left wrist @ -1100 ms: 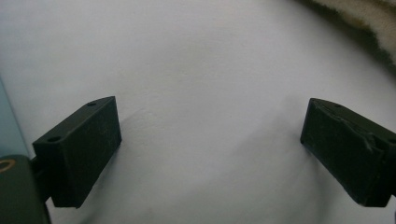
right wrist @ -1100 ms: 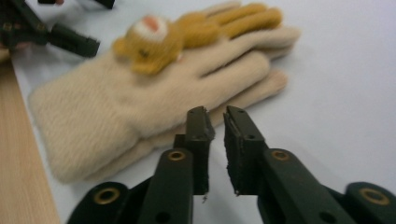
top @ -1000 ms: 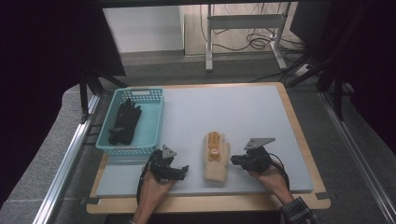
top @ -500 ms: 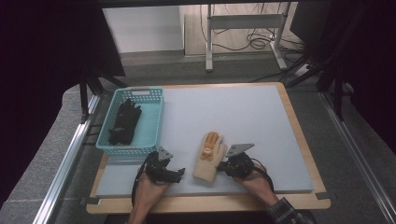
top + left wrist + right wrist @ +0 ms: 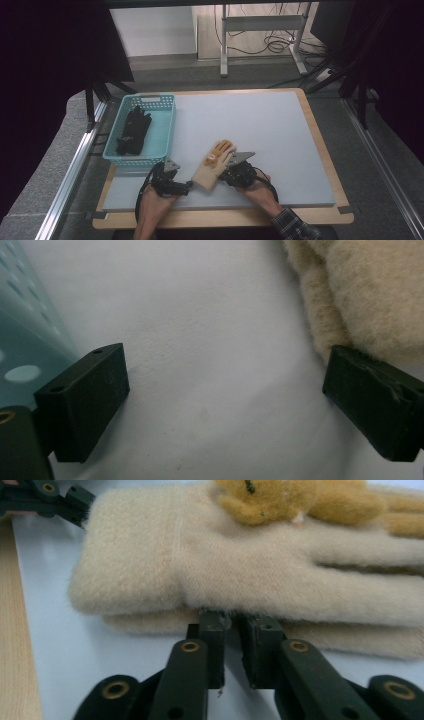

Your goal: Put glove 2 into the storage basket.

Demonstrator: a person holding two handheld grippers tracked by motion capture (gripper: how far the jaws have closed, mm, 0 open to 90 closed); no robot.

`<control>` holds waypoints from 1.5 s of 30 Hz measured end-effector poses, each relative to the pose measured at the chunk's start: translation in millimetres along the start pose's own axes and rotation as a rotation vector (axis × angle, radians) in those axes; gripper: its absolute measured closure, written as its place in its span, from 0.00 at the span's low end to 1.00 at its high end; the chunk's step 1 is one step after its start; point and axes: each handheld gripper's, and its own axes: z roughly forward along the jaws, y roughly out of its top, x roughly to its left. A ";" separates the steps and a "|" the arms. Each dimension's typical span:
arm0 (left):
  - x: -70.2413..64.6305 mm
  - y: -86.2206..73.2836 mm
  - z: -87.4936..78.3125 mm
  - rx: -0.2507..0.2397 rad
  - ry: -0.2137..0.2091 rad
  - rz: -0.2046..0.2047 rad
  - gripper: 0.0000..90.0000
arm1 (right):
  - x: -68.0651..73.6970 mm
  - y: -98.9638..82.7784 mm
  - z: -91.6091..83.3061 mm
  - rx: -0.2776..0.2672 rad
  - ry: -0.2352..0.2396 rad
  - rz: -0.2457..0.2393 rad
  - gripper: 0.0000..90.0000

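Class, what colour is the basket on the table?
Light blue basket, clearest in the high view.

Cream glove [image 5: 212,169] on grey mat [image 5: 260,125], left gripper [image 5: 172,184] and right gripper [image 5: 239,172] flanking its cuff, black gloves [image 5: 133,131] in blue basket [image 5: 165,131].

glove [image 5: 212,165] cream with tan-orange bear; basket [image 5: 162,131] turquoise, black gloves [image 5: 133,131] inside; mat [image 5: 260,125] pale grey; jaws black.
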 end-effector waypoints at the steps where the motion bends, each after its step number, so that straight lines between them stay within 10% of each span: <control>1: -0.1 -0.1 0.0 -0.001 0.002 0.000 0.06 | -0.3 -0.7 -2.4 -0.002 0.002 -0.005 0.84; 20: 0.4 -1.0 -0.6 -0.008 -0.006 -0.004 0.06 | -53.5 -42.1 -76.2 -0.047 -0.203 0.109 0.47; 38: 2.4 -8.4 -19.8 -0.003 -0.073 0.023 0.05 | -77.2 -79.1 -86.8 -0.006 -0.298 0.180 0.22; 45: -7.9 16.6 -33.1 -0.023 -0.122 0.006 0.05 | -77.2 -79.6 -86.6 -0.009 -0.301 0.180 0.22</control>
